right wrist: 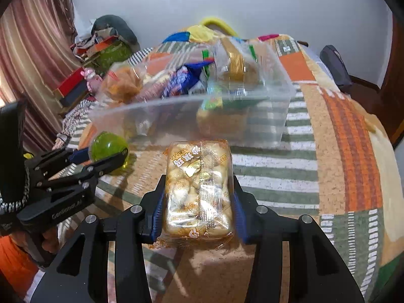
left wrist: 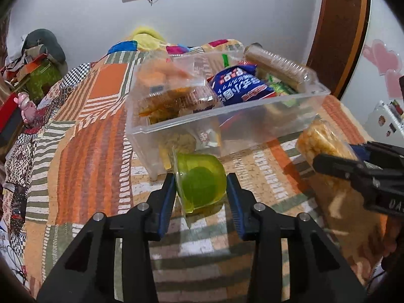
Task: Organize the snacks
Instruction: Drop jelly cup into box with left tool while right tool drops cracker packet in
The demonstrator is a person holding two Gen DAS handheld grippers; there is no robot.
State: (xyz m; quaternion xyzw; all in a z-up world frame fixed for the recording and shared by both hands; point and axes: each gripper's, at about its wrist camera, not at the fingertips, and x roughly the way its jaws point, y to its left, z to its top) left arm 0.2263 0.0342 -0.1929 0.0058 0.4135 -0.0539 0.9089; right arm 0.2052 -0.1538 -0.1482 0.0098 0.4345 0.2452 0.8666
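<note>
— On the patchwork bedspread (left wrist: 83, 136), what stood in the middle?

— A clear plastic bin (left wrist: 252, 121), set across the bed's width and already heaped above its rim. At its left end lay a clear tray of orange-brown snacks (left wrist: 174, 101); in the middle a blue snack packet (left wrist: 242, 85) with white lettering; at the right end a clear sleeve of round biscuits (left wrist: 275, 67) resting across the top, with green wrappers (left wrist: 280, 87) under it. More packets showed dimly through the front wall, too blurred to name.

— And the grippers?

— The left gripper (left wrist: 202, 184) was clamped on a green jelly cup (left wrist: 202, 184), tipped on its side, lid toward the left finger, just in front of the bin's near left corner. The right gripper (right wrist: 199, 197) gripped a clear pack of golden puffed snacks (right wrist: 199, 189) by its long sides, held lengthwise toward the bin's front wall, near it but apart. I could not tell whether either item touched the bedspread.

— Anything off the bed?

— A pink figurine (left wrist: 26, 107) beside the left edge.
</note>
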